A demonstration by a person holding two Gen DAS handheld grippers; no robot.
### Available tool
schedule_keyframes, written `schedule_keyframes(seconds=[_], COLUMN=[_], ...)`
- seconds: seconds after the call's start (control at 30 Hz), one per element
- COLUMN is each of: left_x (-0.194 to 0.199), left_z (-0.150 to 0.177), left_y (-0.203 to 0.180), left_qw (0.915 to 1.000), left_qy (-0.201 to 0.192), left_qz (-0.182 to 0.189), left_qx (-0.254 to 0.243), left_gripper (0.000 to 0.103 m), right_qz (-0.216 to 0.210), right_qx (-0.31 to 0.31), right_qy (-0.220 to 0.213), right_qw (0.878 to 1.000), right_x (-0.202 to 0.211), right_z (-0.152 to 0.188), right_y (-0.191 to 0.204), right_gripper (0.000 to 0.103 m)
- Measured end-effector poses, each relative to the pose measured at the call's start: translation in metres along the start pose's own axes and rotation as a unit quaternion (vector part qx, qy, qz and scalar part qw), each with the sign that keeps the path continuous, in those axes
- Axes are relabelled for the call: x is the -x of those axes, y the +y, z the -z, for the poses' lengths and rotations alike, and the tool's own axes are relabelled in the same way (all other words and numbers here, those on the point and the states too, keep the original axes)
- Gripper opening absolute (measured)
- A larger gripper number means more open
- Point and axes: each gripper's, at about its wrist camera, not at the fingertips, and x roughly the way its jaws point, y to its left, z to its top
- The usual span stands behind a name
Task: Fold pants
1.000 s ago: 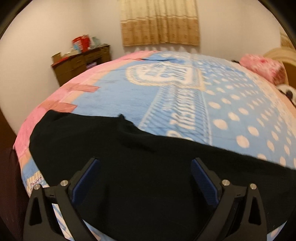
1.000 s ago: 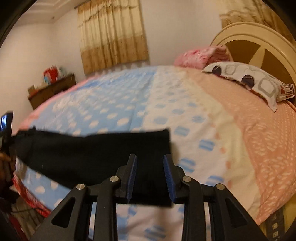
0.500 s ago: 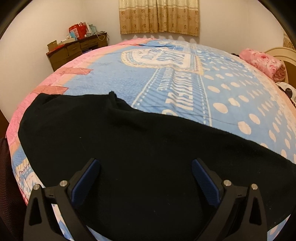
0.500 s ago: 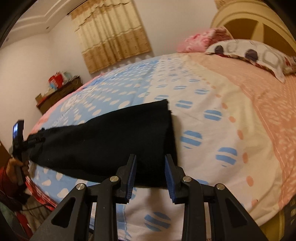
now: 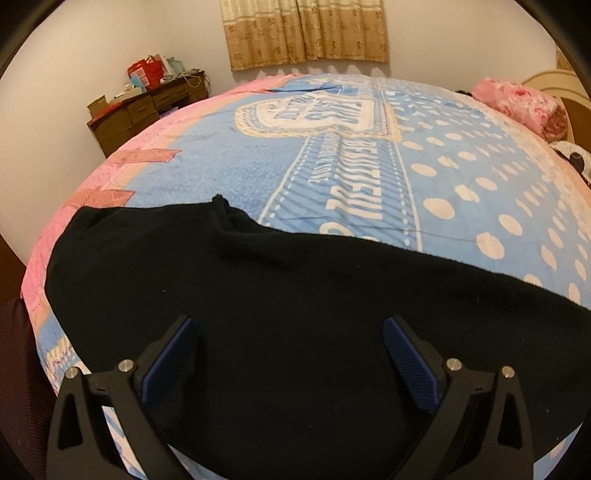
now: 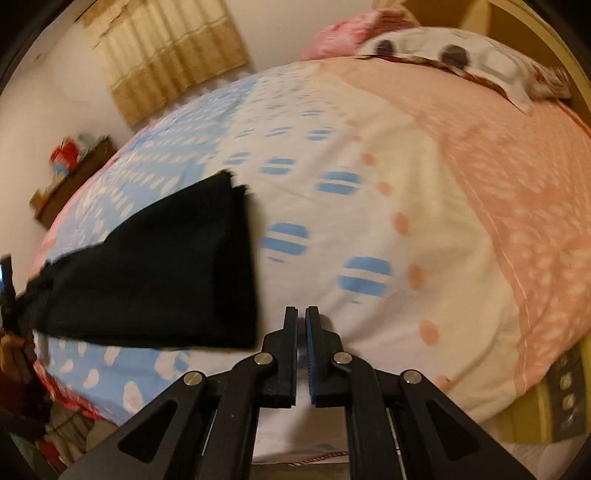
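Black pants lie flat on the bed near its front edge. In the left wrist view my left gripper is open, its blue pads wide apart just above the waist end. In the right wrist view the leg end of the pants lies left of my right gripper. That gripper is shut and empty, over the bare bedspread beside the hem, apart from the cloth. The left gripper shows at the far left edge of the right wrist view.
The bedspread is blue with white dots and pink borders, cream and peach on the right side. A wooden desk with clutter stands at the back left. Pillows lie by the headboard. Curtains hang behind.
My right gripper has closed and moved right, off the pants' hem onto the bare bedspread. The left gripper stays open above the waist, with the view shifting only slightly.
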Motion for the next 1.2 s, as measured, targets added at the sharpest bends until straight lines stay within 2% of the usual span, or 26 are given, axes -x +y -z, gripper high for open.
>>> schedule_keyframes(seconds=[0.07,0.1,0.17,0.2,0.23,0.33,0.4,0.5,0.6,0.63,0.7,0.77,0.8,0.83,0.87,0.9,0.93,1.03,1.2], left_x=[0.0,0.0,0.001,0.001,0.002,0.005,0.005,0.004,0.004,0.004,0.006,0.008,0.007,0.006,0.004,0.002,0.001,0.0,0.002], left_z=[-0.001,-0.002,-0.002,-0.003,-0.003,-0.002,-0.002,-0.002,-0.002,-0.001,-0.001,-0.001,0.0,0.0,0.001,0.001,0.001,0.002,0.001], left_y=[0.001,0.002,0.001,0.001,0.0,0.002,0.005,0.01,0.012,0.013,0.017,0.025,0.03,0.036,0.039,0.043,0.046,0.053,0.072], left_qw=[1.0,1.0,1.0,0.9999,0.9999,0.9997,0.9997,0.9998,0.9999,0.9999,0.9999,1.0,1.0,0.9998,0.9996,0.9993,0.999,0.9988,0.9977], left_qy=[0.005,0.006,0.007,0.007,0.005,0.002,0.003,0.008,0.009,0.009,0.007,0.003,0.004,0.007,0.011,0.014,0.017,0.018,0.01], left_qz=[0.0,0.0,-0.002,-0.004,-0.008,-0.015,-0.016,-0.012,-0.007,-0.004,0.001,0.004,0.007,0.014,0.018,0.023,0.027,0.03,0.032], left_qx=[-0.001,-0.001,-0.006,-0.009,-0.012,-0.021,-0.019,-0.013,-0.011,-0.012,-0.012,-0.005,0.002,0.013,0.02,0.026,0.03,0.035,0.058], left_gripper=[0.103,0.103,0.103,0.103,0.103,0.103,0.103,0.103,0.103,0.103,0.103,0.103,0.103,0.103,0.103,0.103,0.103,0.103,0.103], right_qz=[-0.026,-0.051,-0.084,-0.093,-0.093,-0.101,-0.082,-0.06,-0.012,-0.005,-0.023,-0.053,-0.054,-0.047,-0.02,0.003,0.007,-0.026,-0.03], right_qx=[-0.047,-0.066,-0.088,-0.096,-0.097,-0.107,-0.102,-0.038,0.015,0.013,-0.04,-0.113,-0.131,-0.133,-0.126,-0.117,-0.118,-0.149,-0.121], right_qy=[-0.041,-0.059,-0.078,-0.083,-0.086,-0.076,-0.07,-0.059,-0.034,-0.033,-0.039,-0.047,-0.048,-0.047,-0.042,-0.039,-0.04,-0.047,-0.073], right_qw=[0.998,0.995,0.989,0.988,0.987,0.986,0.989,0.996,0.999,0.999,0.998,0.991,0.989,0.989,0.991,0.992,0.992,0.987,0.989], right_x=[0.013,0.019,0.023,0.021,0.019,0.004,-0.006,-0.013,-0.021,-0.023,-0.023,-0.022,-0.02,-0.02,-0.02,-0.019,-0.018,-0.012,0.007], right_z=[0.003,0.004,0.009,0.012,0.014,0.016,0.02,0.019,0.018,0.018,0.015,0.013,0.013,0.014,0.015,0.016,0.016,0.018,0.005], right_y=[-0.012,-0.013,-0.013,-0.009,-0.007,0.005,0.019,0.05,0.078,0.079,0.068,0.048,0.043,0.042,0.044,0.047,0.047,0.043,0.067], right_gripper=[0.005,0.009,0.047,0.08,0.085,0.085,0.085,0.085,0.085,0.085,0.084,0.078,0.071,0.059,0.052,0.033,0.019,0.016,0.015])
